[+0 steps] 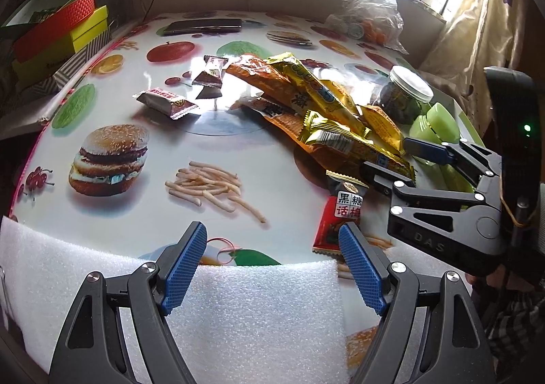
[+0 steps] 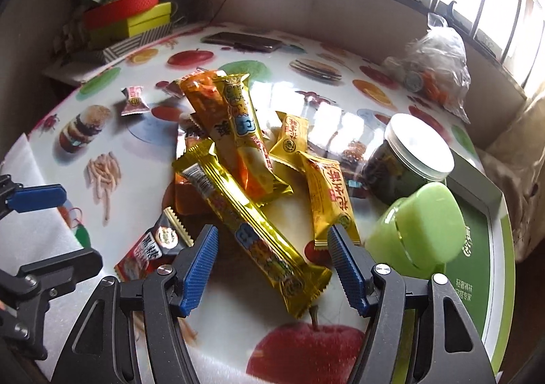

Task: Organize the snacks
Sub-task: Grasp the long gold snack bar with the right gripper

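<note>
A heap of orange and gold snack packets [image 1: 306, 94] [image 2: 238, 132] lies on the food-print table [image 1: 143, 213]. One long gold bar [image 2: 269, 244] stretches toward the right wrist camera. It lies between the fingers of my right gripper [image 2: 272, 234] [image 1: 391, 156], whose pads stand apart from it, open. A red and black packet [image 1: 340, 213] [image 2: 153, 248] rests just left of that gripper. My left gripper [image 1: 272, 234] [image 2: 68, 227] hangs open over the white foam sheet [image 1: 238, 299] at the near table edge, with nothing between its fingers. Small brown-red candies [image 1: 167, 101] [image 2: 134, 101] lie apart, left of the heap.
A white-lidded jar [image 2: 408, 159] and a green plastic container [image 2: 419, 224] stand right of the heap, beside a green box [image 2: 483, 230]. A phone [image 1: 204, 26] and a plastic bag [image 1: 371, 16] sit at the far side. Stacked coloured boxes [image 1: 58, 26] border the left.
</note>
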Demonstrator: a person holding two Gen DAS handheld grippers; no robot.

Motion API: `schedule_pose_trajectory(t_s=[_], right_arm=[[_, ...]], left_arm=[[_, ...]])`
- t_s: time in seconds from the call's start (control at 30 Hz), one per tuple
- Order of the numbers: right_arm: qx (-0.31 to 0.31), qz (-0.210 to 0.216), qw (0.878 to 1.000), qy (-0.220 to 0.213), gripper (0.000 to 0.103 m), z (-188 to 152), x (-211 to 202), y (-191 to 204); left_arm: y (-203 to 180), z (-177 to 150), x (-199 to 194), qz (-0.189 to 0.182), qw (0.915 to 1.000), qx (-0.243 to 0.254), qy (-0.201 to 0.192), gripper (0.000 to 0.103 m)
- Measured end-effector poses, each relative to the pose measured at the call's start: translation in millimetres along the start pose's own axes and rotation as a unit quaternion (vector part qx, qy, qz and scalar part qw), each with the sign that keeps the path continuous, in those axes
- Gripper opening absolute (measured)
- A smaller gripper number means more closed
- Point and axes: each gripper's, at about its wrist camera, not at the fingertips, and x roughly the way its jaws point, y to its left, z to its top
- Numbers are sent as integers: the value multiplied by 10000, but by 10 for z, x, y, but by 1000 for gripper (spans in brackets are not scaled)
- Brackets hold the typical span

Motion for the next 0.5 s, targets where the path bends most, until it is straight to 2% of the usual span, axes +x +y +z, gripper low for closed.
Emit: schedule_pose_trajectory(t_s=[0.07,0.13,0.17,0.23,0.33,0.5], right_arm=[[42,80,9999,64,57,-1,35,-14],[82,110,9999,89,47,-2,43,-14],[96,118,9999,76,46,-6,38,-16],[177,164,9997,73,36,-12,25,-34],[258,276,9993,66,27,-21,-4,-44],[414,354,9985,-65,23,-33,-85,-69]], left_arm=[[4,1,8,-23,10000,2,27,80],[11,2,14,-32,10000,-12,44,80],[14,6,19,-39,10000,-22,56,80],[12,17,21,-70,10000,-24,52,80],[-11,30,27,-132,9999,1,55,80],[-67,70,72,-272,9995,9,138,80]])
